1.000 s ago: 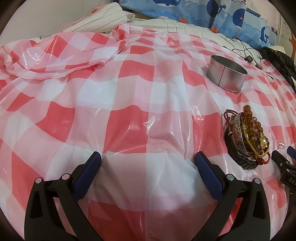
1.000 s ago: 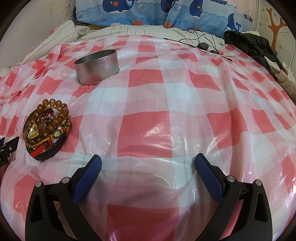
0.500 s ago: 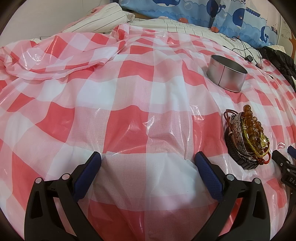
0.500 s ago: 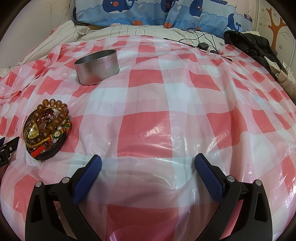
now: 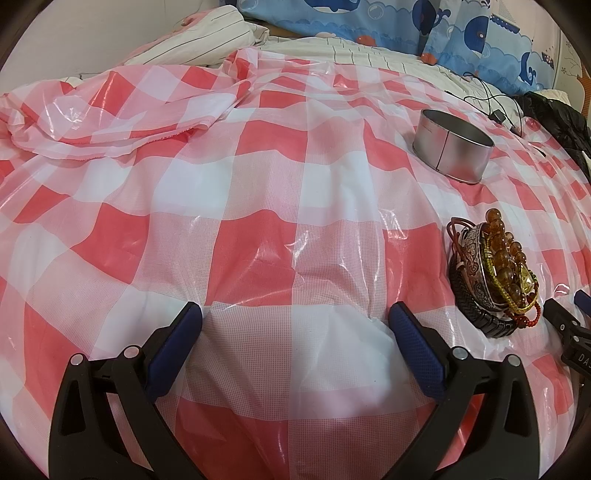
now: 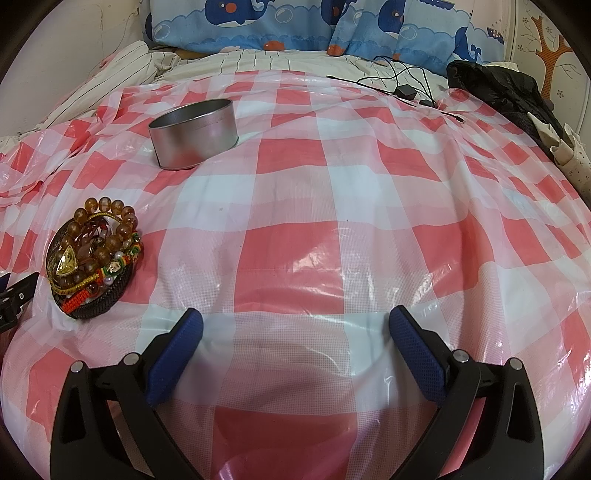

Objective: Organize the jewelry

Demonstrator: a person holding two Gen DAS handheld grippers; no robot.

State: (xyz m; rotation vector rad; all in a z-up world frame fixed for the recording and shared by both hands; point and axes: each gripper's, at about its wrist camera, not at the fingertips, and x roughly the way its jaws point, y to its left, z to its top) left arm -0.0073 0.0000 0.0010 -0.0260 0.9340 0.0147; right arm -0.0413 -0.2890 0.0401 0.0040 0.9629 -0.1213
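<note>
Bracelets in a stacked pile (image 5: 493, 275), amber beads, a silver bangle, black and red cords, lie on a glossy red-and-white checked plastic sheet (image 5: 258, 184) at the right middle of the left wrist view. Up and to the right of them stands an open round silver tin (image 5: 453, 151), well apart. The left gripper (image 5: 295, 319), low in the frame, has its blue-padded fingers spread wide and holds nothing. The right wrist view shows the same pile (image 6: 94, 258) at left middle and the tin (image 6: 194, 133) at upper left; the right gripper (image 6: 295, 319) is likewise spread wide and empty. Only this view shows a black charger cable (image 6: 402, 86) and a dark garment (image 6: 498, 85) clearly at upper right, below whale-print pillows (image 6: 295, 22). Nothing has shifted compared with a second ago.
</note>
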